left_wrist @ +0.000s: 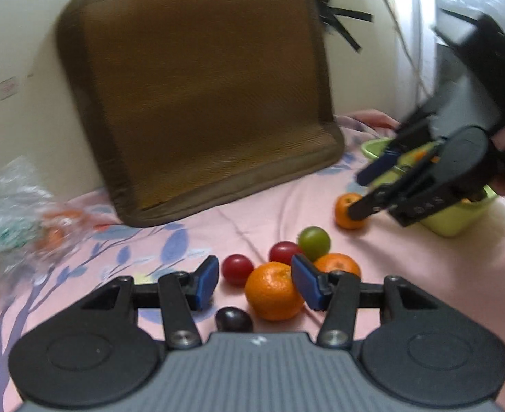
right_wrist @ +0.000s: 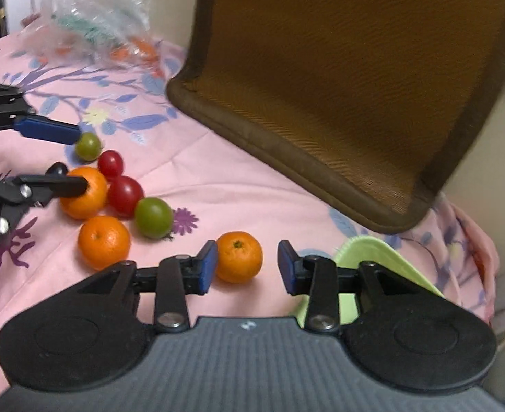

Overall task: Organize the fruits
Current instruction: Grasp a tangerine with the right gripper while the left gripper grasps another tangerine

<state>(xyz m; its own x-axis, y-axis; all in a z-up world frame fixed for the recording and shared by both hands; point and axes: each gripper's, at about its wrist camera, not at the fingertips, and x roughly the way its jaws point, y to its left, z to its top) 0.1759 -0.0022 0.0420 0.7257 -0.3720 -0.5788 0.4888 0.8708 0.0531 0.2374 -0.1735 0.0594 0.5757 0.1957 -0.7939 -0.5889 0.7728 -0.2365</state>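
A pink flowered bedspread (right_wrist: 252, 185) covered the bed, with a brown cushion (right_wrist: 348, 96) leaning against the cream wall at twelve o'clock and a crumpled plastic bag (right_wrist: 94, 17) at ten o'clock of the fruit.

The fruit lay in a loose cluster: tangerines, red tomatoes, green ones and a dark plum (left_wrist: 233, 319). The left gripper (left_wrist: 254, 283) hung low over the cluster, its jaws spread on either side of a tangerine (left_wrist: 273, 292); the right pad looked to touch the peel, the left stood clear, so nothing was pinched. A red tomato (left_wrist: 237, 269) sat just at eleven o'clock of that tangerine.

The right gripper (right_wrist: 247, 267) was also spread, around a lone tangerine (right_wrist: 239, 256) lying apart from the cluster. Its left pad sat just beside the fruit, the right one well off it. A green bowl (right_wrist: 372, 250) stood at three o'clock of that tangerine, partly hidden behind the gripper.
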